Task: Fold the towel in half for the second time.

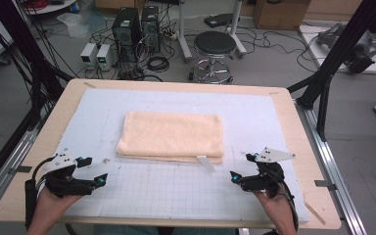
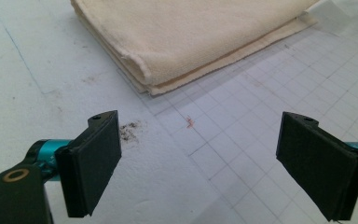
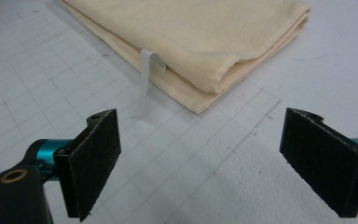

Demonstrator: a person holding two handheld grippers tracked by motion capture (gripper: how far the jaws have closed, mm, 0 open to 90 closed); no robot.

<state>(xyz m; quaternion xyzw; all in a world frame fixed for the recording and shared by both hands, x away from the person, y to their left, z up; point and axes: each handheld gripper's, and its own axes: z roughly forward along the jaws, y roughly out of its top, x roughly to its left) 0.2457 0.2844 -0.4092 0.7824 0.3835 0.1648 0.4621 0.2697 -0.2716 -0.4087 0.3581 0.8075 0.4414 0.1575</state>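
A folded cream towel (image 1: 171, 135) lies flat on the gridded white mat (image 1: 176, 191) that covers the desk (image 1: 293, 147), its long axis running crosswise, from one hand-held gripper's side to the other's. It sits ahead of both, between them and apart from each. The left hand-held gripper (image 1: 103, 177) has its jaws spread wide with nothing between them; in the left gripper view the towel's near corner (image 2: 149, 86) lies ahead and slightly left of the gap, its stacked folded edges facing the pads. The right hand-held gripper (image 1: 233, 176) is likewise wide open and empty; in the right gripper view the towel's other near corner (image 3: 205, 105) lies just ahead, roughly centred between the jaws, with a white label (image 3: 144, 81) trailing onto the mat to its left. Neither hand looks clearly nearer, so each probably takes its own corner, reaching forward along the mat.
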